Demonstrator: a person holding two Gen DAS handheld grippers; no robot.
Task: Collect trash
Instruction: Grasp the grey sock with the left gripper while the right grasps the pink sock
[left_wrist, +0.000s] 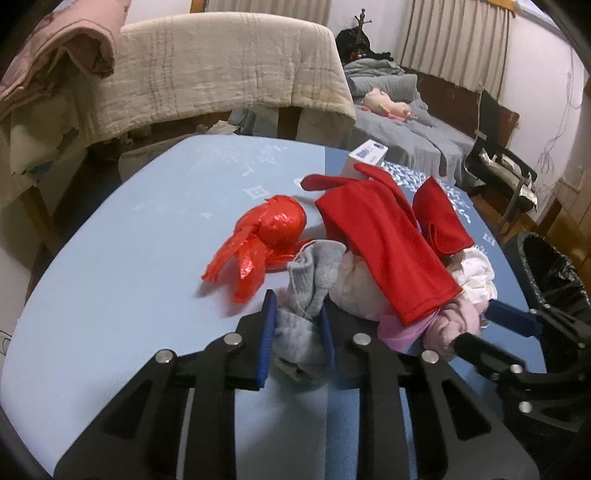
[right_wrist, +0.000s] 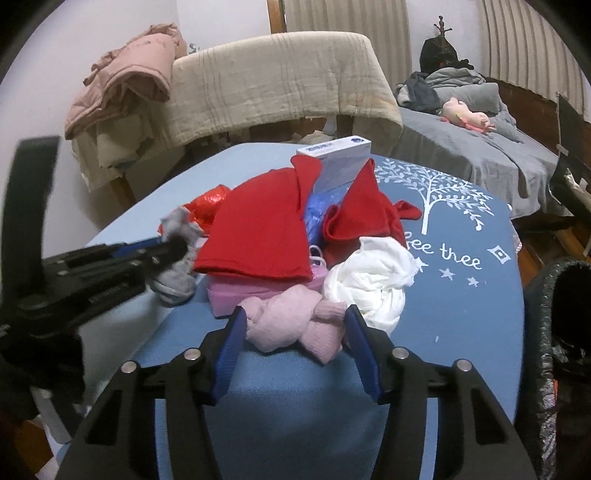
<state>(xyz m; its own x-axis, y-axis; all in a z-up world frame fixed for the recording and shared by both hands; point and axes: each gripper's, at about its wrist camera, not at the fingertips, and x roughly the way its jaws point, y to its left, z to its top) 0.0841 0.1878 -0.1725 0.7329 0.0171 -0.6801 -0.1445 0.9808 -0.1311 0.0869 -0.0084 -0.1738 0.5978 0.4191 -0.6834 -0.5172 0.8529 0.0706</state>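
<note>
A pile of items lies on the blue table. My left gripper is shut on a grey sock; it also shows in the right wrist view. A knotted red plastic bag lies left of the pile. My right gripper is open, its blue fingers on either side of a pink knotted sock. Red cloths, a white crumpled cloth, a pink box and a white carton sit behind.
A black-lined trash bin stands at the table's right edge, also in the left wrist view. A chair draped with a beige blanket stands behind the table. A bed with grey bedding is at the far right.
</note>
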